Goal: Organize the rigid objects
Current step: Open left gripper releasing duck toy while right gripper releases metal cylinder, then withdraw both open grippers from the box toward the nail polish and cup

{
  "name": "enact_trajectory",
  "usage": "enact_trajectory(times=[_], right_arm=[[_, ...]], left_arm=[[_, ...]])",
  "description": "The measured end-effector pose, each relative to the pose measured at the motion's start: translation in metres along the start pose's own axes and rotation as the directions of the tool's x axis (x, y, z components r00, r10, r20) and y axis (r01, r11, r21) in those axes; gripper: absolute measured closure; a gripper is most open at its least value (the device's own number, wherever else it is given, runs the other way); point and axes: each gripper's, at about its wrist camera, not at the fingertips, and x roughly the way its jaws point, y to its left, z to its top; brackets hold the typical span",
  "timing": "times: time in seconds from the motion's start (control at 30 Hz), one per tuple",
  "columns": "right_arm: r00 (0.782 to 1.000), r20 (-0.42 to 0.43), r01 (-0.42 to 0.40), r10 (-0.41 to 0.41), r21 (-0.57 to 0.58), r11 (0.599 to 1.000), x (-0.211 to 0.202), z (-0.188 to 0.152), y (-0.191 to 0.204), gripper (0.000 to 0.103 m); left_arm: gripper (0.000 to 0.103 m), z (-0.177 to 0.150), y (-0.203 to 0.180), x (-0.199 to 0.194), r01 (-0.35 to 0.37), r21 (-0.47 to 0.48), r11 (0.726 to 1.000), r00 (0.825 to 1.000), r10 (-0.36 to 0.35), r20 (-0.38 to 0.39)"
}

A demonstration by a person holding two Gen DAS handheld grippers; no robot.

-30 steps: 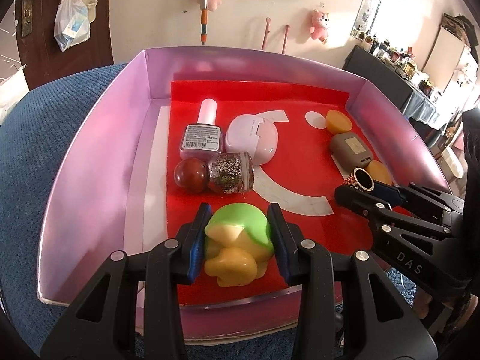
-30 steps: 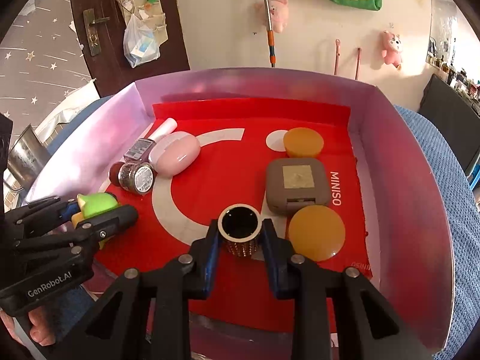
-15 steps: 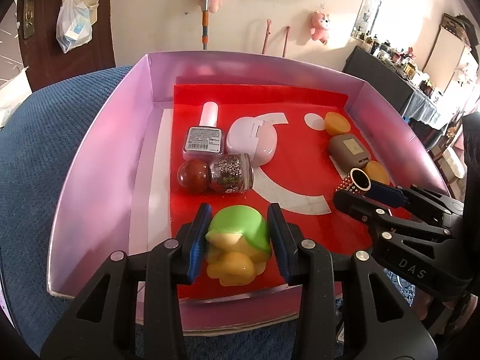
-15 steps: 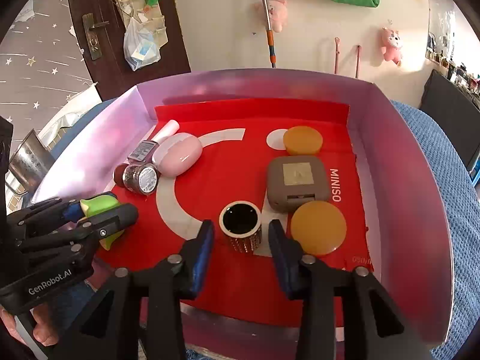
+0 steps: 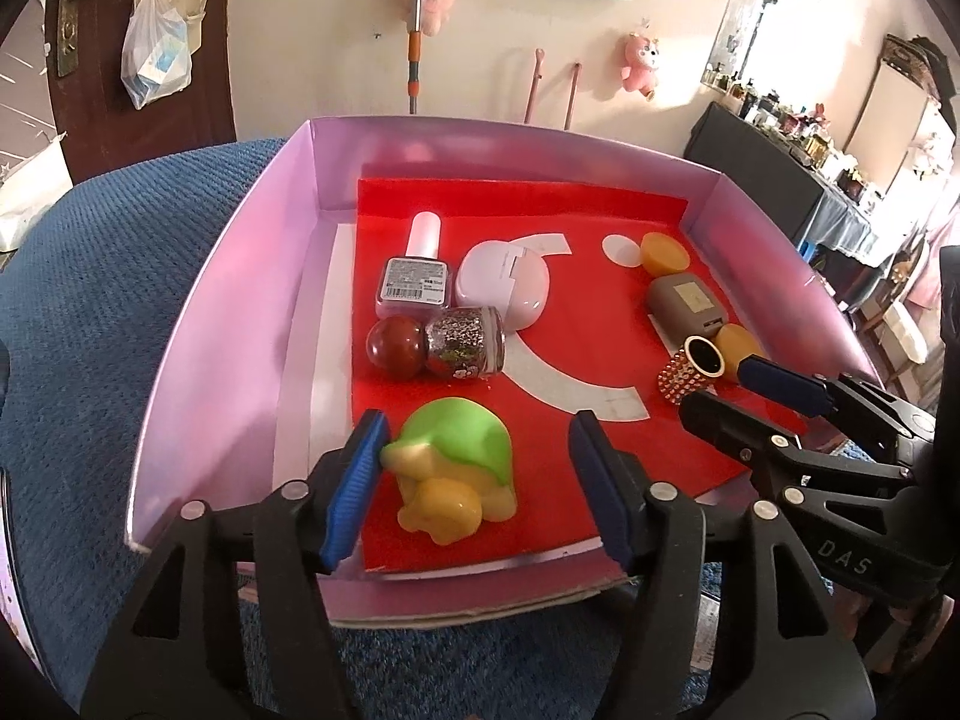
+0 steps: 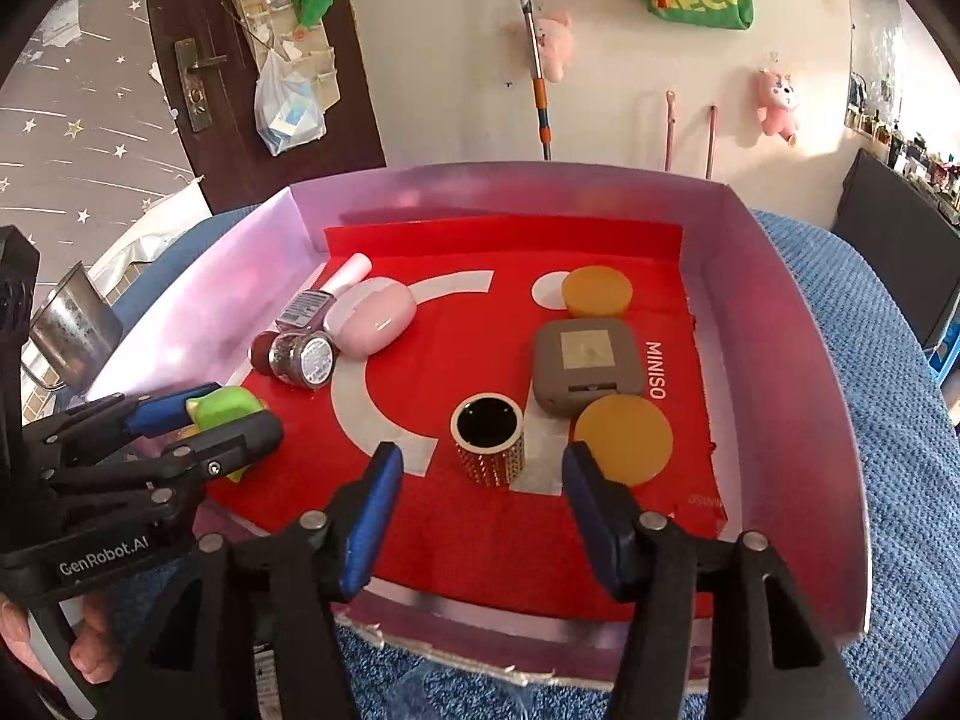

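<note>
the pink cardboard box (image 5: 252,276) held two nail polish bottles, one pale with a white cap (image 5: 415,276) and one glittery with a dark red cap (image 5: 444,341); two orange round discs (image 6: 597,291) (image 6: 624,439); one pink oval case (image 5: 503,285); one taupe square compact (image 6: 585,358); one gold studded cylinder (image 6: 489,438); one green-and-yellow squishy toy (image 5: 456,468).

In the right wrist view the left gripper's (image 6: 207,420) near finger hides most of the green and yellow toy (image 6: 225,411); only its green top shows above that finger. In the left wrist view the right gripper's (image 5: 729,393) fingers cross the near amber disc (image 5: 735,343) and the foot of the studded cup (image 5: 690,369). The small print on the nail polish bottle (image 5: 415,288), ahead of the left jaws, is too fine to read (barcode aside). Both grippers' handles run off the lower edges. Ahead of the right jaws, the cup's inside is black.
</note>
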Motion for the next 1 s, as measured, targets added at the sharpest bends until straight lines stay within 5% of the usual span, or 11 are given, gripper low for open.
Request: enact_trajectory(times=[0.4,0.53,1.0], right_arm=[[0.999,0.047,-0.010,0.010,0.005,1.000,-0.024,-0.006,0.002,0.027],[0.998,0.066,-0.016,0.016,0.002,1.000,-0.032,-0.009,0.005,0.020],[0.991,0.127,-0.035,0.036,-0.013,0.999,-0.064,-0.018,0.014,0.000]], left_arm=[[0.039,-0.005,-0.002,-0.014,-0.014,0.003,1.000,1.000,0.014,0.010],[0.026,-0.007,-0.003,-0.021,-0.011,0.011,1.000,1.000,0.011,0.026],[0.018,-0.019,-0.005,-0.040,0.001,0.019,1.000,0.999,-0.002,0.037]])
